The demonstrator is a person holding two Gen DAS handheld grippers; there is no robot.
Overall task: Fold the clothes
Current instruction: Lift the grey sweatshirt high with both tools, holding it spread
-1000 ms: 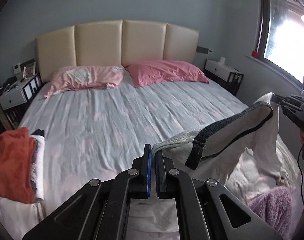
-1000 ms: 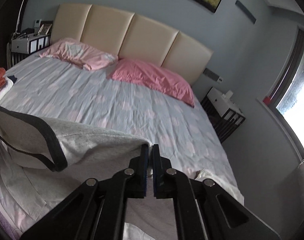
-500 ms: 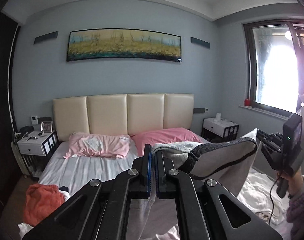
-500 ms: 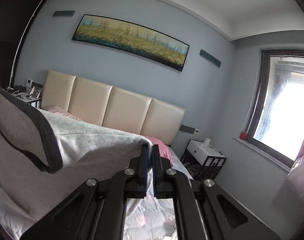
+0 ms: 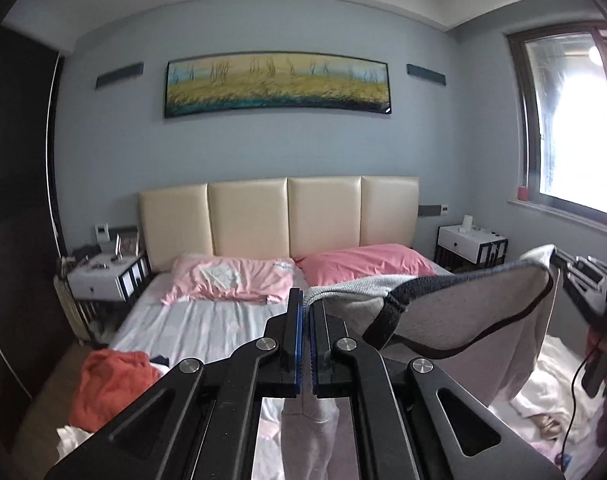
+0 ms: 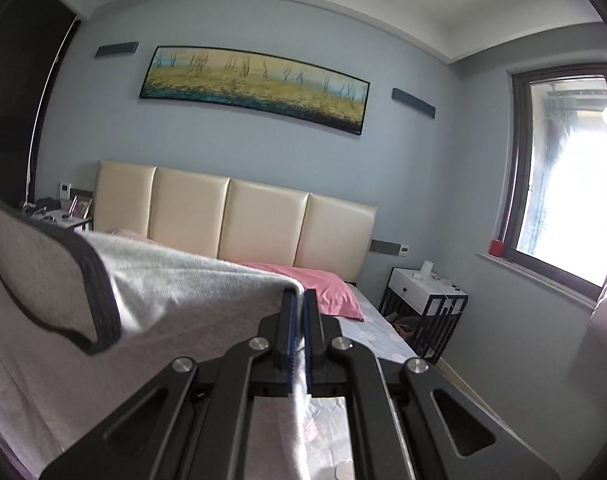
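A light grey garment with a dark grey collar band (image 5: pixel 455 320) hangs stretched in the air above the bed between my two grippers. My left gripper (image 5: pixel 305 320) is shut on one corner of it, and cloth hangs below the jaws. My right gripper (image 6: pixel 299 320) is shut on the other corner; the garment (image 6: pixel 163 280) spreads to the left of it. The right gripper also shows at the right edge of the left wrist view (image 5: pixel 583 284), held in a hand.
The bed (image 5: pixel 207 328) has a pale sheet and two pink pillows (image 5: pixel 367 264) at a cream headboard. An orange garment (image 5: pixel 111 384) on a stack lies at the bed's left edge. White clothes (image 5: pixel 551 384) lie at right. Nightstands (image 6: pixel 427 304) flank the bed.
Both grippers have risen and tilted up, lifting the grey garment off the bed. The views went from looking down on the bed to facing the headboard wall.
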